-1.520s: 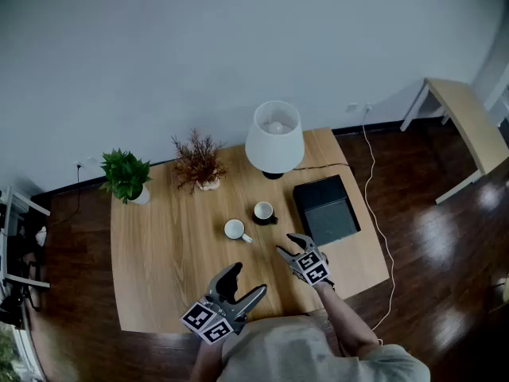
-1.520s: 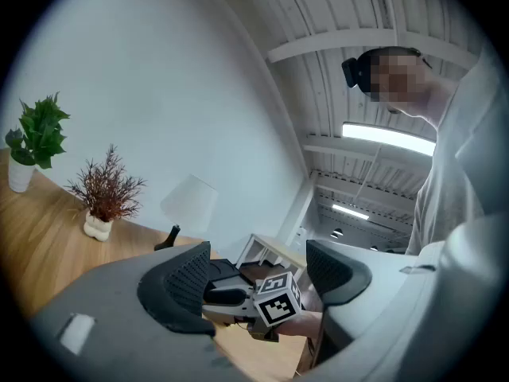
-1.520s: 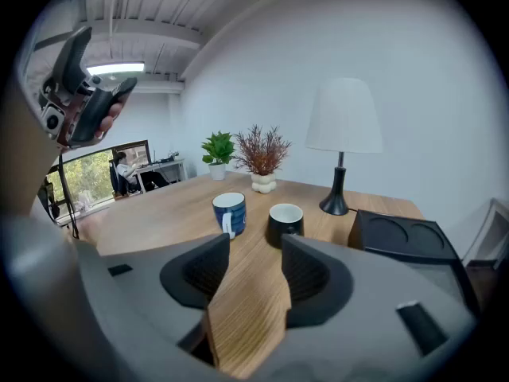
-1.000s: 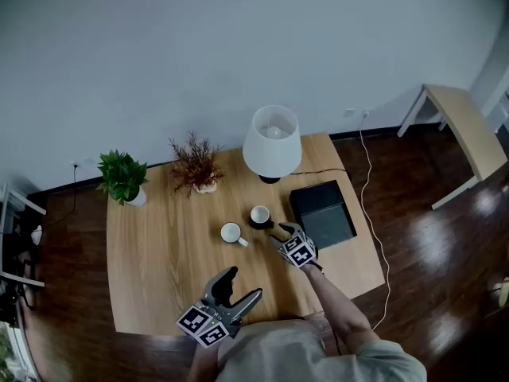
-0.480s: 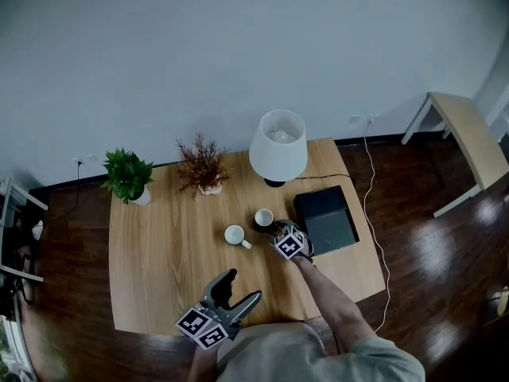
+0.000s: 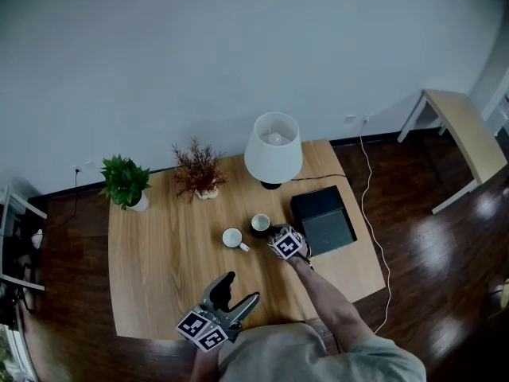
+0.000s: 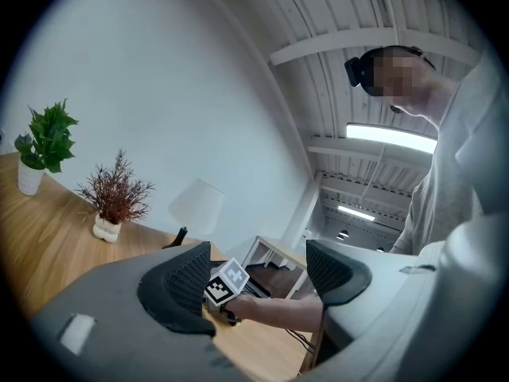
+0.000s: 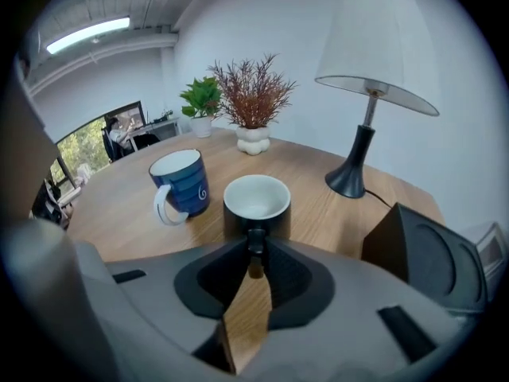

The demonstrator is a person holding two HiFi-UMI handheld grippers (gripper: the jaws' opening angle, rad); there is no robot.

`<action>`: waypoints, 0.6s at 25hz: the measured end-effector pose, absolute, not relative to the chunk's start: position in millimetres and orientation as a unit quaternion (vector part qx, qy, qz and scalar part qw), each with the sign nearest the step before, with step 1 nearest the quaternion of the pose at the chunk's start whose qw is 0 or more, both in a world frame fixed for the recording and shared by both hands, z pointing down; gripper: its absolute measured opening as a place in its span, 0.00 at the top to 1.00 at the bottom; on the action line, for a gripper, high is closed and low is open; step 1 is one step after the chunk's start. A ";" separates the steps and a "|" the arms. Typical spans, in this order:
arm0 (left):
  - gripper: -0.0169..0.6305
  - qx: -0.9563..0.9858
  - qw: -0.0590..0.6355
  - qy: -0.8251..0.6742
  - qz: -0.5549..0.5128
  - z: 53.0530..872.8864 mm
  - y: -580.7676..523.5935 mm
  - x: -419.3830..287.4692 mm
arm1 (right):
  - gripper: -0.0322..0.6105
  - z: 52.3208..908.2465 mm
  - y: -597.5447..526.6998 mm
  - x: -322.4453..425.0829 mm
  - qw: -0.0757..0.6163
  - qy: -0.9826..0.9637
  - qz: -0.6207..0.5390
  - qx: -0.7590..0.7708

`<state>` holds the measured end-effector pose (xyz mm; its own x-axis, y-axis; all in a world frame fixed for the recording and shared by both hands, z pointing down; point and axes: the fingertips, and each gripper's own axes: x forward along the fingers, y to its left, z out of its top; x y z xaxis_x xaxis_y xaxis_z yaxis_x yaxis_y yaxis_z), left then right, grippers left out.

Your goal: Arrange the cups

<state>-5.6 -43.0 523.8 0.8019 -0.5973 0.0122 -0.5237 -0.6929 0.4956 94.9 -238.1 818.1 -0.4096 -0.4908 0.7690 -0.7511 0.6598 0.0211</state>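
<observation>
Two cups stand mid-table: a black cup (image 6: pixel 260 224) (image 8: pixel 256 201) with a white inside, and a blue cup (image 6: pixel 232 238) (image 8: pixel 183 181) just left of it, handle toward me. My right gripper (image 6: pixel 270 231) (image 8: pixel 254 255) reaches down to the black cup from the near right. Its jaws are closing, and their pads pinch that cup's handle. My left gripper (image 6: pixel 242 287) (image 7: pixel 258 273) hovers open over the table's near edge and holds nothing.
On the wooden table (image 6: pixel 159 269) a white lamp (image 6: pixel 273 148) (image 8: pixel 374 46) stands behind the cups and a black box (image 6: pixel 322 217) (image 8: pixel 433 249) to their right. A dried plant (image 6: pixel 197 172) and a green plant (image 6: pixel 126 180) sit at the back left. A white cable (image 6: pixel 370 181) hangs off the right side.
My right gripper moved up the table to the black cup, and its jaws came together on the handle. The left gripper stayed where it was.
</observation>
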 end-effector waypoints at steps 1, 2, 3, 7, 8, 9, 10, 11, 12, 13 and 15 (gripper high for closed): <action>0.41 0.917 0.246 -0.305 -0.074 524.2 -42.7 -5.2 | 0.82 815.4 -236.7 95.3 0.373 -0.826 0.180 0.382; 0.41 0.917 0.248 -0.303 -0.072 524.8 -42.4 -4.7 | 0.82 812.2 -235.7 96.1 0.354 -0.830 0.194 0.385; 0.41 0.918 0.249 -0.301 -0.071 525.3 -42.2 -3.5 | 0.82 807.1 -235.1 97.4 0.332 -0.834 0.207 0.388; 0.41 0.920 0.253 -0.291 -0.069 526.0 -43.1 4.2 | 0.82 764.5 -239.1 120.6 0.222 -0.850 0.246 0.409; 0.41 0.920 0.254 -0.290 -0.069 526.2 -43.6 4.9 | 0.82 750.5 -242.0 133.2 0.192 -0.850 0.251 0.421; 0.41 0.920 0.255 -0.290 -0.069 526.7 -43.9 5.2 | 0.82 736.2 -245.7 149.2 0.164 -0.847 0.254 0.437; 0.41 0.920 0.256 -0.289 -0.068 527.4 -44.1 5.4 | 0.82 722.5 -249.8 168.8 0.140 -0.842 0.252 0.456; 0.41 0.920 0.257 -0.288 -0.068 527.9 -44.3 5.9 | 0.82 710.5 -254.2 192.1 0.124 -0.834 0.245 0.480; 0.41 0.920 0.257 -0.287 -0.069 528.3 -44.5 6.7 | 0.82 701.5 -258.5 218.4 0.116 -0.822 0.234 0.506; 0.41 0.920 0.258 -0.286 -0.069 528.5 -44.6 7.5 | 0.82 696.3 -262.4 246.6 0.116 -0.808 0.224 0.532; 0.41 0.920 0.260 -0.285 -0.071 528.6 -44.7 8.5 | 0.82 697.9 -266.4 301.9 0.128 -0.774 0.216 0.581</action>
